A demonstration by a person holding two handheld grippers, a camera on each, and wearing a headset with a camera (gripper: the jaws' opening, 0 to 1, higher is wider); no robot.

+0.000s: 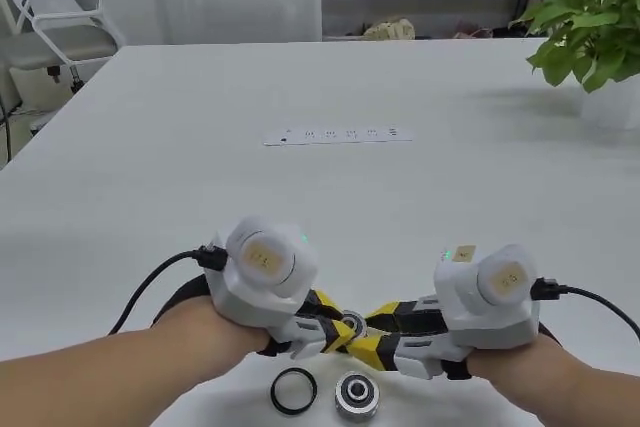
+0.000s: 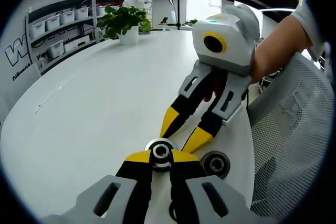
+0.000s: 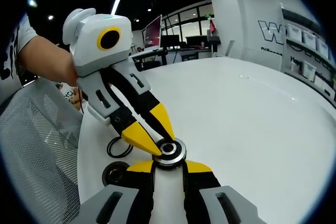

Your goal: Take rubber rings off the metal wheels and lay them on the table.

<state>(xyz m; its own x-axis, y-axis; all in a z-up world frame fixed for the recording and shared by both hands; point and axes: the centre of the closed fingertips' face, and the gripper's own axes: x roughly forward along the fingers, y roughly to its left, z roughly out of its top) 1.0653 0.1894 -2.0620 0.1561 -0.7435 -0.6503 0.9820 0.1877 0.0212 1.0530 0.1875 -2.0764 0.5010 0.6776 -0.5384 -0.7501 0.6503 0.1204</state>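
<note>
Left gripper view: left tool (image 2: 161, 157) clamped on the silver metal wheel (image 2: 160, 152) at the near edge of the white desk (image 2: 94, 103); right tool (image 2: 184, 132) gapes beside it. A skewed tug could wrench the wheel free.

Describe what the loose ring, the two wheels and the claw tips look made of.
Loose ring: thin matte black band, likely rubber. Wheel on the table and held wheel: bright silver with glints, so metal; the dark outer band on the table one looks like rubber. Claw tips: flat yellow, probably plastic or rubber padding, but I can't tell which.
</note>
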